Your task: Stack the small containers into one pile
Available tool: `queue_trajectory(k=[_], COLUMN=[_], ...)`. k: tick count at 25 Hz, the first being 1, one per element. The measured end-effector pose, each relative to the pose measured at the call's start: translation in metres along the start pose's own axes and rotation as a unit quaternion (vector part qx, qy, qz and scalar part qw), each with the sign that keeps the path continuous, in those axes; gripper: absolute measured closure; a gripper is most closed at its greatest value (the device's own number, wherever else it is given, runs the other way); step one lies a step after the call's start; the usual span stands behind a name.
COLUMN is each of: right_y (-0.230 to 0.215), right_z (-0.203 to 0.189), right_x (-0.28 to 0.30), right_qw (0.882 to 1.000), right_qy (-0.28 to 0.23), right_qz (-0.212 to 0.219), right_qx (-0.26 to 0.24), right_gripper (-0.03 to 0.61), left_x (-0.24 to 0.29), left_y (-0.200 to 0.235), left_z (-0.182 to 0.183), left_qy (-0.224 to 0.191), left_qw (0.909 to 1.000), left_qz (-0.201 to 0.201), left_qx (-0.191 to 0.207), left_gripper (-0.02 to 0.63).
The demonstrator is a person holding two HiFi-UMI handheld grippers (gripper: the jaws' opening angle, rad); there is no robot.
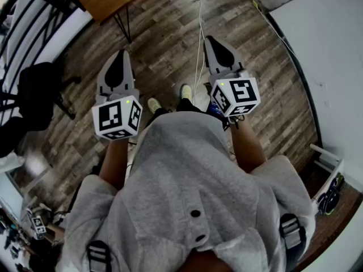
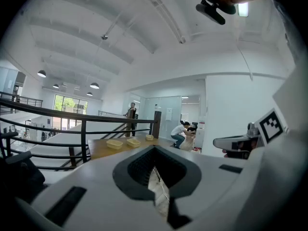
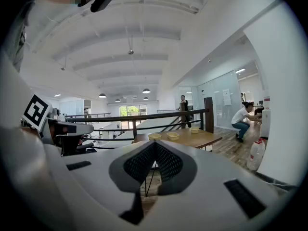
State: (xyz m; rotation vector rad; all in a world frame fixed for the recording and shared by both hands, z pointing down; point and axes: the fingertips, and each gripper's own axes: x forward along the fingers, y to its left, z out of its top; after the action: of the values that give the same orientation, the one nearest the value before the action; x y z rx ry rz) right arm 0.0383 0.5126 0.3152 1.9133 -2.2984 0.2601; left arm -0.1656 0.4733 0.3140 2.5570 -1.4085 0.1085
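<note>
The left tool (image 2: 154, 150) is sitting with its grey jaws pressed together and nothing between them. The right tool (image 3: 153, 144) is showing the same: tips meeting, empty.

The step in hand, as I judge it, is the approach. The three small pale-yellow plastic containers (image 3: 173, 135) are lying well apart from both tools, spaced in a row on the brown wooden bench (image 3: 199, 139) beside the dark metal railing (image 3: 159, 115).

To do it well, the person should be walking up to the bench first. The jaws should be spreading only on nearing a container and taking it by one wall at the rim, not across the whole tub. The other tool should be staying free to steady the container that is receiving it.

The left forearm (image 1: 113, 160) and right forearm (image 1: 247, 143) are reaching forward from the body. They are carrying the two tools side by side but apart, each pointing ahead and dipping slightly toward the wood-plank floor (image 1: 170, 33).
</note>
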Motion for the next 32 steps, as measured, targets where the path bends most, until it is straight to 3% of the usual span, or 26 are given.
queue_trajectory(k=[10,21,32], right_y=[0.037,0.062,0.027], right_z=[0.002,-0.004,-0.004], right_x=[0.009,0.032,0.107], right_qw=[0.998,0.999,0.997], right_qy=[-0.029,-0.012,-0.043], right_qz=[0.004,-0.006,0.003], right_qx=[0.064,0.047,0.065], right_gripper=[0.569,0.569,0.569], left_x=[-0.017,-0.011,0.060], left_y=[0.040,0.080,0.101], left_z=[-0.002,0.001,0.007], left_qy=[-0.002,-0.006,-0.024], left_qw=[1.0000,0.9999,0.9994], left_qz=[-0.001,-0.007,-0.005], left_qx=[-0.003,-0.012,0.023], left_gripper=[0.600,0.600,0.601])
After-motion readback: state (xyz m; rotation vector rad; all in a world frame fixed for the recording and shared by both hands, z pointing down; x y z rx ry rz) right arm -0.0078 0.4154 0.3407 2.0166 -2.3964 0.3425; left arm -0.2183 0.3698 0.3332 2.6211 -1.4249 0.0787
